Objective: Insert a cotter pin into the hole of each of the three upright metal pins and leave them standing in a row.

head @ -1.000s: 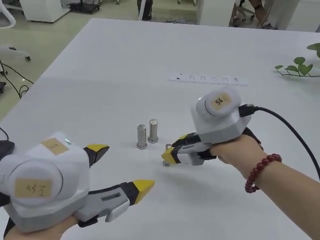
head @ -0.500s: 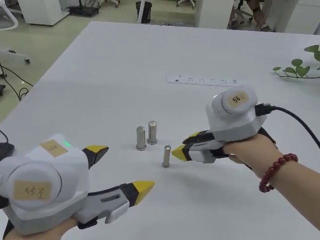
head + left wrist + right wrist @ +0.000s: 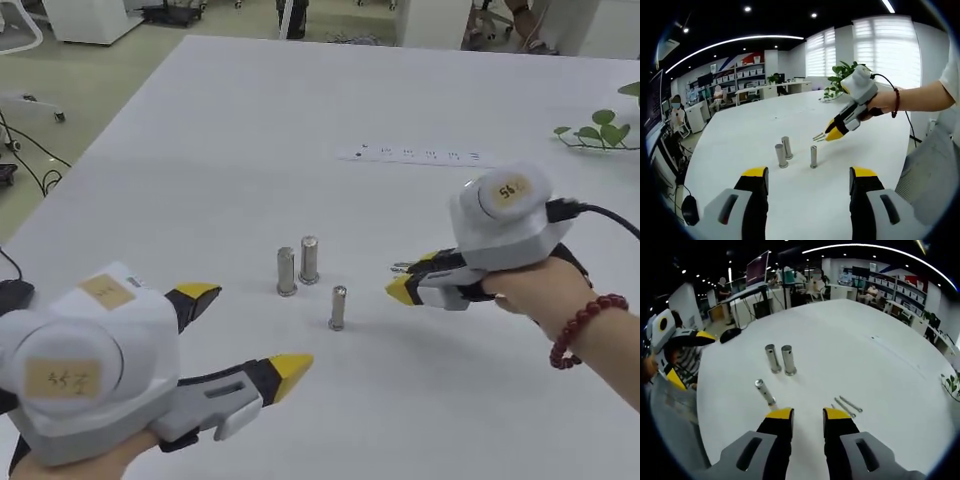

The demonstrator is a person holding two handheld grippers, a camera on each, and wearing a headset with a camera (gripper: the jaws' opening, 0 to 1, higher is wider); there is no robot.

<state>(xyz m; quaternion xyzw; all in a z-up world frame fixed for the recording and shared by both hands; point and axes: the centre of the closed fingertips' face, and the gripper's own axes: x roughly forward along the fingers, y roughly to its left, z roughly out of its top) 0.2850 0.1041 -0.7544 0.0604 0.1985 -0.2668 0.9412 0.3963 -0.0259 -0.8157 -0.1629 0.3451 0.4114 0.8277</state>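
The right gripper [image 3: 807, 416], jaws slightly parted and empty, is hovering just beside thin silver cotter pins [image 3: 846, 405] lying on the white table [image 3: 250, 150], right of three upright steel cylindrical pins [image 3: 309, 260]. The left gripper [image 3: 243, 328] is waiting near, spread wide. The next move is probably pinching one cotter pin cleanly off the flat surface.

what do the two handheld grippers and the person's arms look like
The left gripper and right gripper each have a bulky white-grey shell with a round cap bearing a tan handwritten label. Their tongs are black with yellow tips. A black cable leaves the back of the right one. The person's right wrist wears a dark red bead bracelet.
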